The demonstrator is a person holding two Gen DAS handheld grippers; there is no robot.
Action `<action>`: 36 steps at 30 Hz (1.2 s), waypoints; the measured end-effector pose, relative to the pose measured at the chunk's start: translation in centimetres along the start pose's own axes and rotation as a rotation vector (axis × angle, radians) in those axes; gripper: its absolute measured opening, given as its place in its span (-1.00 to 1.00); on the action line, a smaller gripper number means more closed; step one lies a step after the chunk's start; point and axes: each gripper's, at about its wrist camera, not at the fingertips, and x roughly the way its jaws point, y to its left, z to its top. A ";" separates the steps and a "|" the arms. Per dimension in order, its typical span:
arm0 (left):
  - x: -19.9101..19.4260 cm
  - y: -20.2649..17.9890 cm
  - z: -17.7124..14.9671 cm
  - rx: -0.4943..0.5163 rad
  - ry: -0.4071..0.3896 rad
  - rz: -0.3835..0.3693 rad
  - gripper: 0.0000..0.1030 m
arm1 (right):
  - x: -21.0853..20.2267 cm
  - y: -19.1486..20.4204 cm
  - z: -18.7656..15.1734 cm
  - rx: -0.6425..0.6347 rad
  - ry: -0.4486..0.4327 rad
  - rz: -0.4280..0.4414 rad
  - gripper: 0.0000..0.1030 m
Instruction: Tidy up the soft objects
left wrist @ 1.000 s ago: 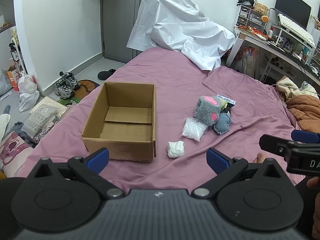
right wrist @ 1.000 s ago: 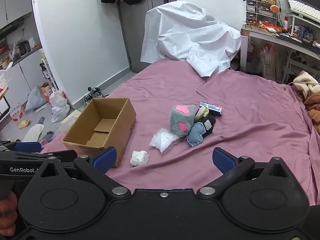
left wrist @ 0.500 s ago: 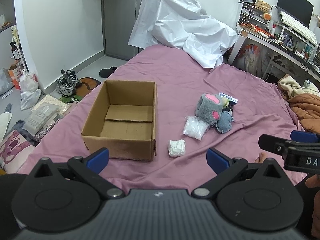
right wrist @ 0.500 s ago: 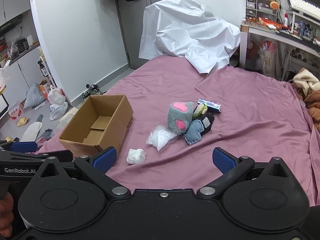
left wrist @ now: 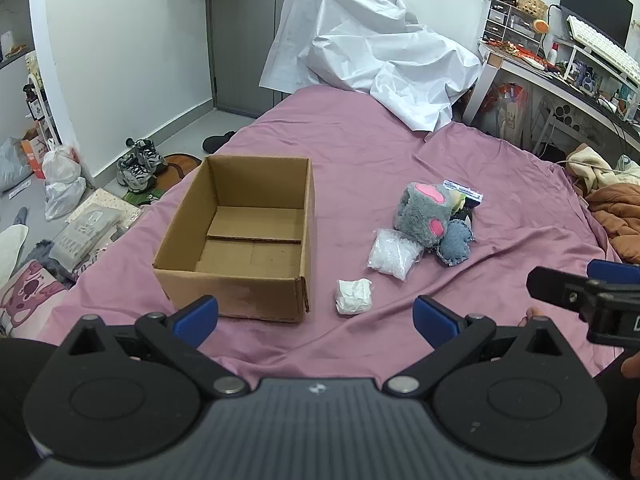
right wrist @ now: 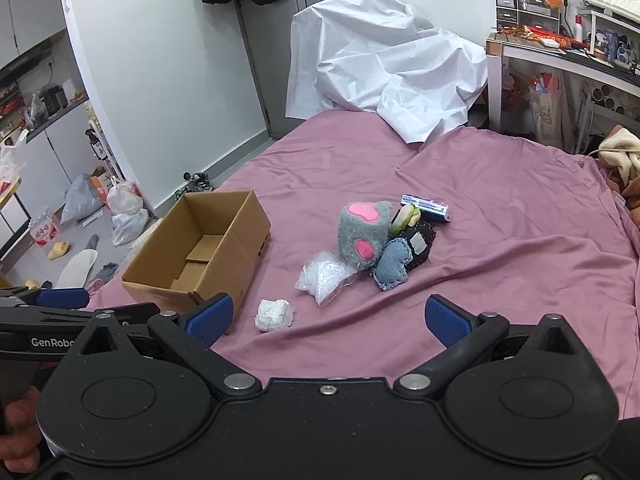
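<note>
An empty open cardboard box [left wrist: 240,236] [right wrist: 200,252] sits on the purple bed. To its right lie a crumpled white wad [left wrist: 353,296] [right wrist: 274,314], a clear plastic bag [left wrist: 393,254] [right wrist: 323,276], a grey plush cube with pink patches [left wrist: 424,214] [right wrist: 363,233], a blue fabric heart [left wrist: 456,244] [right wrist: 393,263], a black pouch [right wrist: 420,240] and a blue-white packet [left wrist: 464,193] [right wrist: 426,206]. My left gripper [left wrist: 316,316] is open and empty, near the box's front. My right gripper [right wrist: 327,316] is open and empty, short of the white wad.
A white sheet [left wrist: 372,60] covers something at the bed's far end. A cluttered desk [left wrist: 560,68] stands at the right. An orange blanket [left wrist: 616,212] lies on the bed's right edge. Shoes [left wrist: 138,164] and bags [left wrist: 64,184] litter the floor at left.
Both grippers have moved slightly forward toward the objects, which look a little larger and lower in view. Nothing was grasped or moved.
</note>
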 end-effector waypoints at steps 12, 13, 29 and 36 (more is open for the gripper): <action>0.0 -0.6 0.3 0.008 -0.008 -0.003 1.00 | -0.1 -0.6 -0.2 0.011 -0.001 0.008 1.00; 0.0 -0.7 0.2 0.011 -0.008 -0.003 1.00 | -0.2 -0.7 -0.2 0.013 -0.002 0.009 1.00; -0.1 -0.7 0.1 0.000 -0.013 0.005 1.00 | -0.5 -0.4 -0.4 0.002 -0.020 0.003 1.00; 0.8 -0.8 0.7 -0.013 0.000 -0.014 0.99 | -0.1 -0.8 -0.2 0.025 -0.014 -0.003 1.00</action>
